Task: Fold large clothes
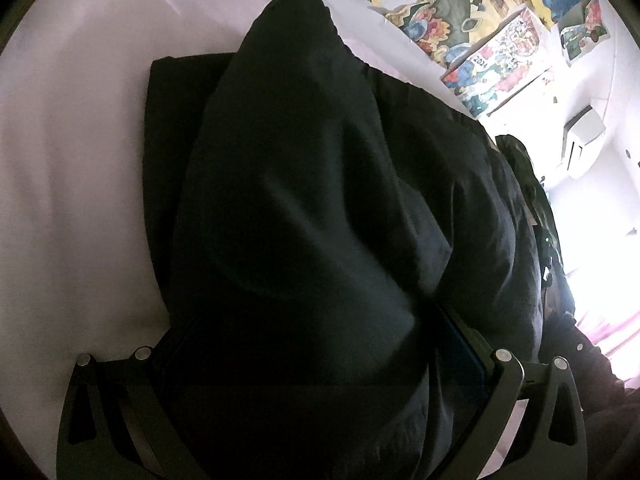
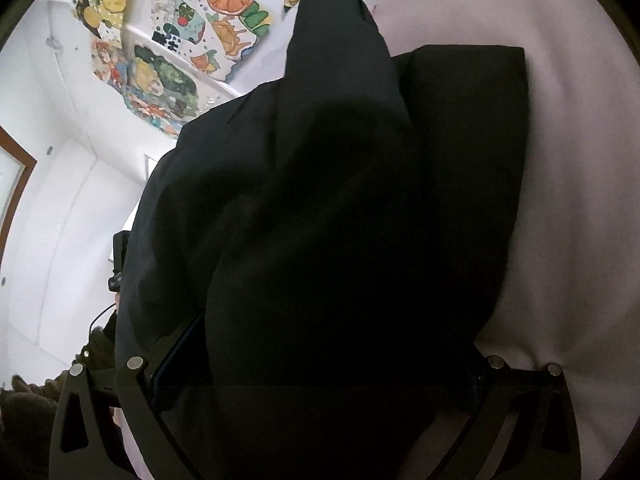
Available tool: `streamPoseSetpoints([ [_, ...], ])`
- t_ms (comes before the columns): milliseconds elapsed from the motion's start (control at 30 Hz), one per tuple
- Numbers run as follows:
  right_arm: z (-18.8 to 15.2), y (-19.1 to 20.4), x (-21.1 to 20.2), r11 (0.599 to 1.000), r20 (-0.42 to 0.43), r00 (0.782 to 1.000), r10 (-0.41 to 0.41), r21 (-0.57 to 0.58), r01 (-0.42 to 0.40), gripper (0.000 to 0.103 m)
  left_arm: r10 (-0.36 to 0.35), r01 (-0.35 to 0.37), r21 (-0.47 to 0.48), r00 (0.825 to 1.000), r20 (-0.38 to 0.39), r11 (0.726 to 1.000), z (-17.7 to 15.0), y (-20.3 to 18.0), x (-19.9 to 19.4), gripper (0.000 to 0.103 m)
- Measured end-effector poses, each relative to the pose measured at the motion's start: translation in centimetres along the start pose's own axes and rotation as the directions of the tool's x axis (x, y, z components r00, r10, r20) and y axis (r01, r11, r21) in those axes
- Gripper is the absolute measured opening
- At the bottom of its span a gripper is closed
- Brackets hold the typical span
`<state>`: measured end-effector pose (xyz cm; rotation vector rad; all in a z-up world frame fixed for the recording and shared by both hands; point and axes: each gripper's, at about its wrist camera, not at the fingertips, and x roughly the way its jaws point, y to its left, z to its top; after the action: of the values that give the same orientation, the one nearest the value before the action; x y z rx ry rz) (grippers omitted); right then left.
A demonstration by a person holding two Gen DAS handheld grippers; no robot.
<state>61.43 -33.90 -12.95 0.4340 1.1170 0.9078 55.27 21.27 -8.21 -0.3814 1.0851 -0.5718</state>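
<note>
A large black garment [image 1: 320, 208] fills the left wrist view, lifted and bunched over a flat, folded part [image 1: 176, 92] that lies on the pale sheet. My left gripper [image 1: 320, 352] is shut on the black garment, and cloth hides most of its fingers. In the right wrist view the same black garment [image 2: 344, 208] hangs from my right gripper [image 2: 316, 360], which is shut on it too. Its folded lower part [image 2: 472, 120] rests on the sheet. Both grippers hold the cloth up above the bed.
A pale pink bed sheet [image 1: 60, 180] [image 2: 580, 200] spreads under the garment. A colourful printed cover [image 1: 460, 20] [image 2: 180, 60] lies at the far end. White walls, an air conditioner [image 1: 580, 144] and a brown door frame [image 2: 16, 184] stand beyond. A dark sleeve [image 2: 24, 408] shows at bottom left.
</note>
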Motion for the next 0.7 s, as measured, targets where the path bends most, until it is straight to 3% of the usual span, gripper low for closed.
streamPoseSetpoints([
  [500,-0.5,0.3,-0.1,1.000,0.022,1.000,-0.005,-0.015,0.005,0.103,-0.025,0.025,-0.008,1.000,-0.001,1.000,0.4,-0.8,0.5,0.101],
  [600,-0.5,0.4,-0.1,1.000,0.020,1.000,-0.011,-0.015,0.011,0.103,0.004,-0.003,-0.026,1.000,0.008,1.000,0.4,-1.1,0.3,0.098],
  [700,-0.5,0.6,-0.1,0.999,0.014,0.999,-0.033,-0.019,0.034,0.103,0.011,-0.011,-0.034,1.000,0.025,0.999,0.2,-1.4,0.0,0.088],
])
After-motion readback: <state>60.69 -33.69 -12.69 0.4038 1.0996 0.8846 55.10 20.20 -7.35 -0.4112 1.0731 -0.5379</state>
